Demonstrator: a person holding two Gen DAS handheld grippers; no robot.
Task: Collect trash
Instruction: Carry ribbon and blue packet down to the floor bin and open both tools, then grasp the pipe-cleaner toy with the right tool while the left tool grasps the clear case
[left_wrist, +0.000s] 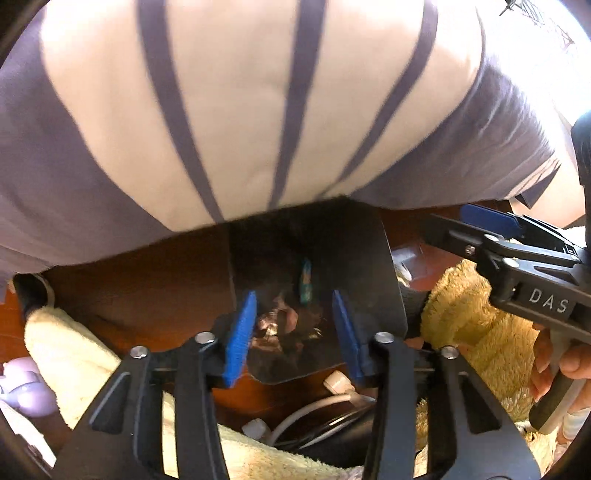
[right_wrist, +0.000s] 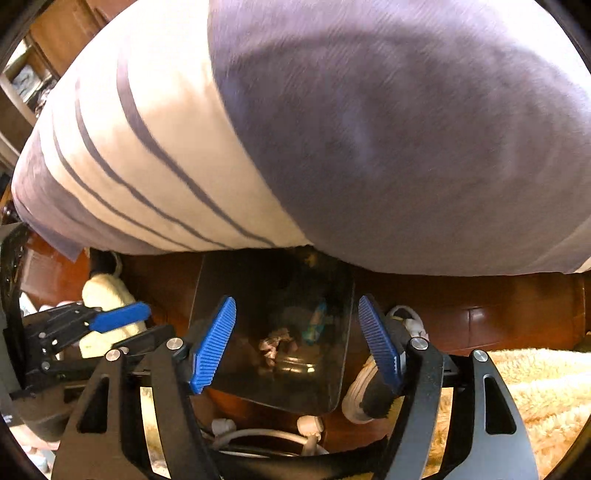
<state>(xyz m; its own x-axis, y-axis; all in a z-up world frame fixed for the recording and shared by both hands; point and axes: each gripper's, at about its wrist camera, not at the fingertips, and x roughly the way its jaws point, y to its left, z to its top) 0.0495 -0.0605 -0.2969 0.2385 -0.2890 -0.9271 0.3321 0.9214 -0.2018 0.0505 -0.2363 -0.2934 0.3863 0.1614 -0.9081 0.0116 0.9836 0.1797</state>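
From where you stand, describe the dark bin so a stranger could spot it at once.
Start at the reddish-brown wooden floor below the striped shirt. On it, beyond both open grippers, stands the dark bin, translucent and rounded, with crumpled wrappers inside. Unlike the fluffy cream towel and white cables nearby, it is smooth and glossy.

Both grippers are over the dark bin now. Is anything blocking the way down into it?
Nothing visible does. The bin is open-topped, with crumpled trash and a teal wrapper already inside. The left gripper and right gripper hang over its opening, empty.
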